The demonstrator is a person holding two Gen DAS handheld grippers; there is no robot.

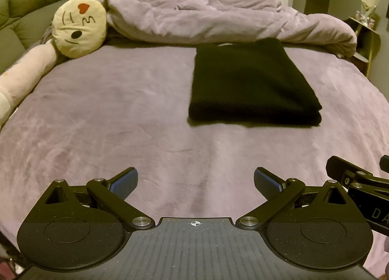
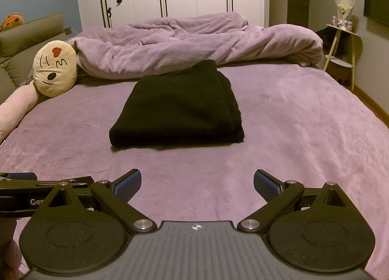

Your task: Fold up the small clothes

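Garment [image 2: 178, 107] lies folded, well beyond both empty tongs.

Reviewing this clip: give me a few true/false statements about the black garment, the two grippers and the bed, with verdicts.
1. The black garment lies folded in a neat rectangle on the bed. True.
2. The left gripper is shut on the garment. False: it is open and empty, short of the garment.
3. The right gripper is open and holds nothing. True.
4. The round face pillow sits on top of the garment. False: it lies apart, left of it, by the bunched duvet.
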